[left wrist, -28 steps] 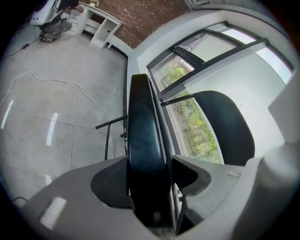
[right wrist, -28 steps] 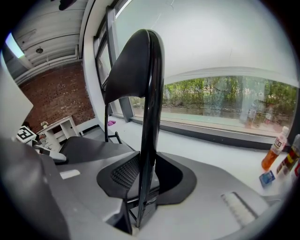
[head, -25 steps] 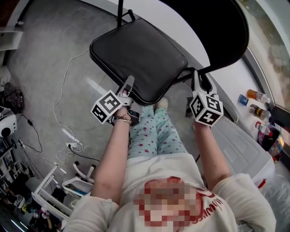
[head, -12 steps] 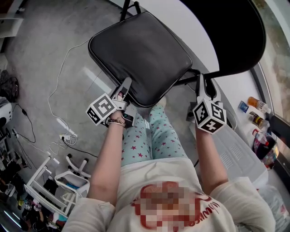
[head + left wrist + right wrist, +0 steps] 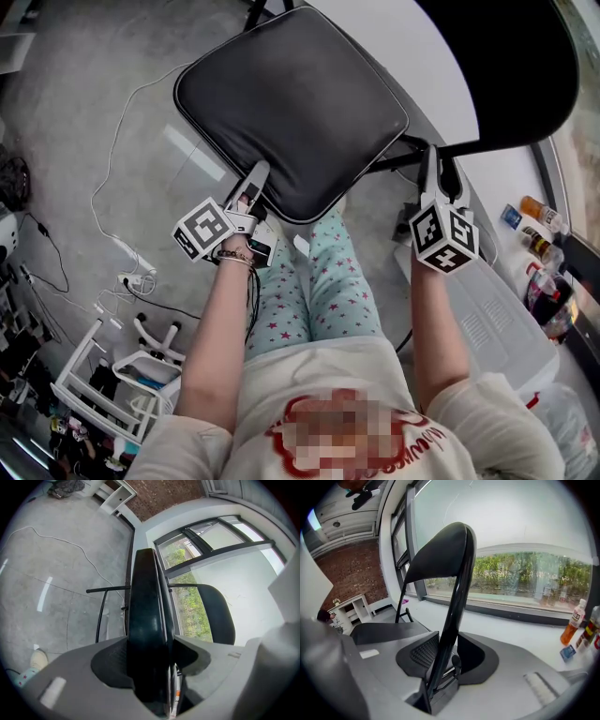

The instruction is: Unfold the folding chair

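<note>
**Chair status: both grippers engaged**

The grey concrete floor [image 5: 84, 112] lies beneath both of my grippers. The black folding chair [image 5: 309, 94] is directly ahead of them. Its padded black seat [image 5: 147, 634] is swung down, and my left gripper [image 5: 255, 178] is clamped on its near edge. The curved black backrest [image 5: 436, 555] rises beyond my right gripper [image 5: 438, 173], which is closed on the thin black frame tube [image 5: 449, 620]. A white cable [image 5: 95, 197] lies left of the left gripper.

Workroom: concrete floor [image 5: 66, 103], trailing cables [image 5: 127, 279]
</note>
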`<state>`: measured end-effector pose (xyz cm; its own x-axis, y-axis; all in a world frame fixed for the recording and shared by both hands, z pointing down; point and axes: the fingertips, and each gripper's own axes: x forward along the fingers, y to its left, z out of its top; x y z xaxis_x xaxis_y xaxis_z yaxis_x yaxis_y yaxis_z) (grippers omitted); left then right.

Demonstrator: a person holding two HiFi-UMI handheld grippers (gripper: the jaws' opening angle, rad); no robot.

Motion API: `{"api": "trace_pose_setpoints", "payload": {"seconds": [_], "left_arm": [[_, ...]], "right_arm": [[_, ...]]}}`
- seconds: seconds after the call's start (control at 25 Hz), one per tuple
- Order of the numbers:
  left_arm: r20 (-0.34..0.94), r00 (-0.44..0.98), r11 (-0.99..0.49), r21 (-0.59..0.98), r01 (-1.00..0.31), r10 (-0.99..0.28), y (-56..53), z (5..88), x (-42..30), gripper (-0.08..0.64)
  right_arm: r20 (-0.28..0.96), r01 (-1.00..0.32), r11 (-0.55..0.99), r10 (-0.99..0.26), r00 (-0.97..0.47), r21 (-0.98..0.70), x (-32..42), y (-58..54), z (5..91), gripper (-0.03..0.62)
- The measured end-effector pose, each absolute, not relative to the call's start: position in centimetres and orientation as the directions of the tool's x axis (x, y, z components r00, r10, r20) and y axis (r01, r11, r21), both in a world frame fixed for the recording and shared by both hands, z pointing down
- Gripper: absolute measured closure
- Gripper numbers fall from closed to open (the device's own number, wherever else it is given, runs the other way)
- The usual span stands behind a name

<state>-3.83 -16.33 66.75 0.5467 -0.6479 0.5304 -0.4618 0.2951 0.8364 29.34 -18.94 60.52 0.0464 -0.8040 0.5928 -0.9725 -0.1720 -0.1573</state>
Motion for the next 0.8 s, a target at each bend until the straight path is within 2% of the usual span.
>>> {"api": "trace_pose_setpoints", "payload": {"seconds": [0.36,0.48,0.52,0.64,0.72,0.8], "left_arm": [[0.528,0.549,0.302,0.84,-0.451,-0.648,-16.2,68.0,-3.9,0.312],[0.523,0.551,0.298,0.843,-0.449,-0.65,-16.3,68.3,-4.0,0.312],[0.52,0.552,0.296,0.844,-0.447,-0.652,-16.3,68.4,-4.0,0.312],[0.507,0.561,0.287,0.853,-0.436,-0.655,-16.1,68.8,-4.2,0.312],[0.495,0.569,0.282,0.861,-0.424,-0.657,-15.9,69.1,-4.3,0.311],[0.481,0.575,0.273,0.869,-0.412,-0.662,-15.8,69.4,-4.4,0.311]], "right_arm": [[0.637,-0.982,-0.152,-0.769,0.049,-0.109,29.5,-18.6,62.7,0.429],[0.682,-0.977,-0.152,-0.732,0.011,-0.148,28.2,-16.9,64.9,0.322],[0.697,-0.975,-0.141,-0.717,-0.018,-0.17,27.4,-16.3,65.8,0.32],[0.745,-0.976,-0.114,-0.664,-0.064,-0.186,25.6,-15.3,68.3,0.374],[0.758,-0.973,-0.143,-0.65,-0.044,-0.179,25.7,-15.4,69.2,0.449],[0.76,-0.964,-0.176,-0.649,-0.038,-0.199,26.0,-15.6,69.5,0.451]]}}
